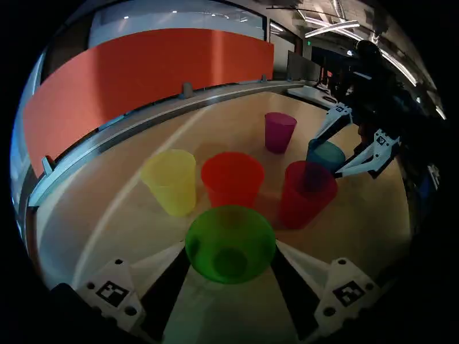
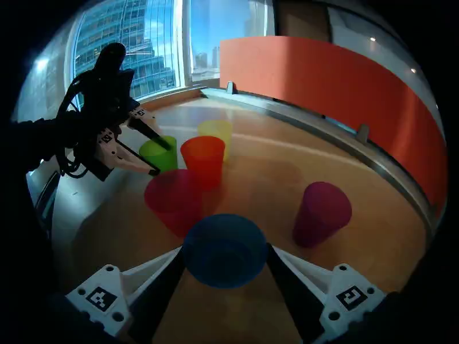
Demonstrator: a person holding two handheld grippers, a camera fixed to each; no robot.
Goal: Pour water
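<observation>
Left gripper view looks along the left gripper [image 1: 230,252], whose 2 fingers [image 1: 152,266] are clenched on the sides of a green cup [image 1: 230,241], its open mouth facing the camera. Beyond it, 4 more translucent cups stand upright on the pale wooden table [image 1: 367,223]. A yellow cup [image 1: 171,180] is on the left, and an orange cup [image 1: 232,178] stands just beside it, directly behind the green one. A red cup [image 1: 304,195] is on the right, and a magenta cup [image 1: 279,132] stands farther back, apart from the rest. Behind the red cup, the right gripper [image 1: 327,156] grasps an upright blue cup [image 1: 325,153] between its white fingers [image 1: 361,162]. Right gripper view shows that blue cup close up, pinched on both sides, with the red cup just ahead and the magenta cup off to the right. Farther off on the left, a dark-sleeved arm [image 2: 40,135] holds the left gripper, the green cup upright between its fingers and near the orange cup. (Whether either held cup contains water, or rests on the table, cannot be told.) A long orange wall panel [image 1: 143,80] runs along the table's far edge, and tall windows [image 2: 132,46] show buildings outside.
</observation>
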